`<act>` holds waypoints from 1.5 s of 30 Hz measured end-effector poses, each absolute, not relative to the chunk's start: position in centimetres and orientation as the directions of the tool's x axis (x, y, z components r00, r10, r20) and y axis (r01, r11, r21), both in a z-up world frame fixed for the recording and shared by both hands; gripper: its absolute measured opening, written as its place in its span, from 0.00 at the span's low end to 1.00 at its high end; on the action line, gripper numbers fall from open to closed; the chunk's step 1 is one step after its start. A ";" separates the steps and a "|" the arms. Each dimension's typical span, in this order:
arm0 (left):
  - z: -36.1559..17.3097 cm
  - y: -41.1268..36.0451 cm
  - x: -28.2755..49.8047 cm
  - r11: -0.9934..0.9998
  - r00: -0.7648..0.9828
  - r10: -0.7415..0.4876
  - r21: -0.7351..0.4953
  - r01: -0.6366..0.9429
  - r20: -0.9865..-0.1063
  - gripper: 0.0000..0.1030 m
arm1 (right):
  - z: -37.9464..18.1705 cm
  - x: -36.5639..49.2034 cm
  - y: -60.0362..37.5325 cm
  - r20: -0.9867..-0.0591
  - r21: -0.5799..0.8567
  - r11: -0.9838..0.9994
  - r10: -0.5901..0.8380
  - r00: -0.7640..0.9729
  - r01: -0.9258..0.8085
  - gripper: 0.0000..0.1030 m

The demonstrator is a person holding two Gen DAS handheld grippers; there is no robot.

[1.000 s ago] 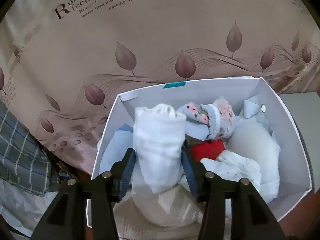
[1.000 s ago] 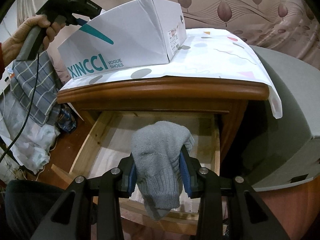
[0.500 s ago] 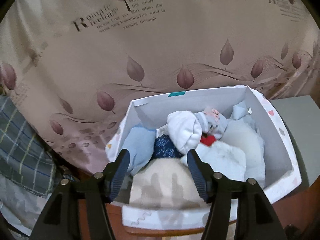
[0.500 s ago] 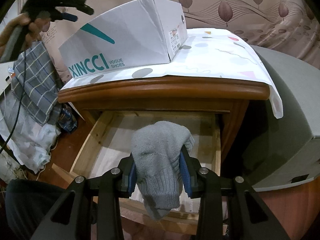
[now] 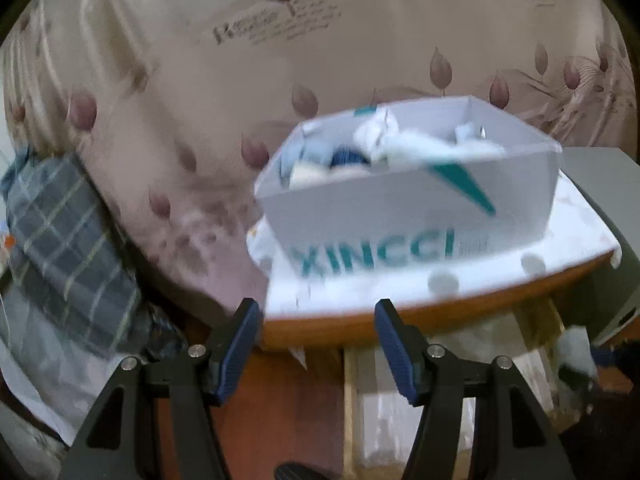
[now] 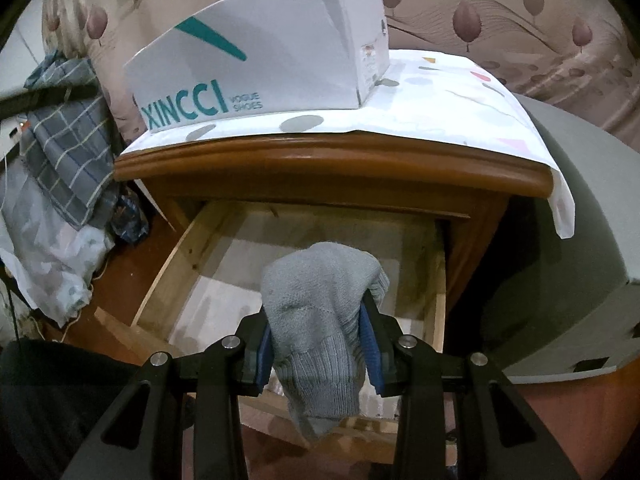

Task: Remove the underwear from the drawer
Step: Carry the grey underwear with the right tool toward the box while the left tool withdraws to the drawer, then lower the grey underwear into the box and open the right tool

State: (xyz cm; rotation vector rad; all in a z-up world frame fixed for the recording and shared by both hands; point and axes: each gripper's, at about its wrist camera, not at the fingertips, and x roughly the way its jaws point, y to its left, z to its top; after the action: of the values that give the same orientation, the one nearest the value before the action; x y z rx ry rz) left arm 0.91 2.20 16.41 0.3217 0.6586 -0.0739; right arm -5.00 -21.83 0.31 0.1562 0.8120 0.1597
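My right gripper point(image 6: 320, 344) is shut on a grey knitted garment point(image 6: 320, 312) and holds it above the open wooden drawer point(image 6: 168, 272) of the nightstand. My left gripper point(image 5: 316, 344) is open and empty, in front of and below the white XINCCI shoe box point(image 5: 400, 224) on the nightstand top. The box holds several rolled white, blue and patterned garments point(image 5: 400, 140); the view is blurred. The box also shows in the right wrist view point(image 6: 260, 60).
A spotted white cloth point(image 6: 460, 108) covers the nightstand top. A plaid cloth point(image 5: 68, 248) and plastic bags point(image 6: 44, 256) lie to the left. A grey block point(image 6: 580, 240) stands to the right. A leaf-patterned curtain point(image 5: 200, 80) hangs behind.
My left gripper let go of the white rolled garment into the box, opened, and pulled back and down to in front of the box. My right gripper kept its grey garment above the drawer.
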 end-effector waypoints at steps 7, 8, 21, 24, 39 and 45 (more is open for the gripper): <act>11.5 3.3 -1.1 0.944 0.769 0.100 0.304 0.126 -0.631 0.60 | 0.2 -5.1 -21.1 -0.742 0.163 0.984 0.172 0.648 -0.075 0.33; 10.9 3.4 -1.3 0.945 0.768 0.105 0.304 0.122 -0.632 0.60 | 0.2 -5.1 -20.9 -0.745 0.158 0.984 0.170 0.645 -0.077 0.33; 6.9 4.7 -1.4 0.959 0.761 0.118 0.273 0.080 -0.638 0.60 | 3.3 -5.5 -19.1 -0.756 0.106 0.988 0.153 0.637 -0.112 0.33; 6.7 5.1 -1.1 0.964 0.754 0.126 0.260 0.061 -0.644 0.60 | 4.6 -5.3 -18.9 -0.749 0.104 0.987 0.157 0.644 -0.119 0.33; 6.1 6.0 -0.6 0.972 0.724 0.123 0.229 0.049 -0.679 0.60 | 15.6 -4.3 -20.1 -0.648 0.083 0.987 0.158 0.745 -0.136 0.33; 6.2 6.7 -0.2 0.981 0.712 0.112 0.193 0.033 -0.693 0.60 | 19.6 -2.5 -20.2 -0.612 0.060 0.989 0.144 0.778 -0.136 0.33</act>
State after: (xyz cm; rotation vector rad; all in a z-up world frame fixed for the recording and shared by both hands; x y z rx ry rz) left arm -0.25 6.71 6.18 0.1977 0.7791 0.0441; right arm -2.47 -20.20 19.62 0.0130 0.6629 0.1514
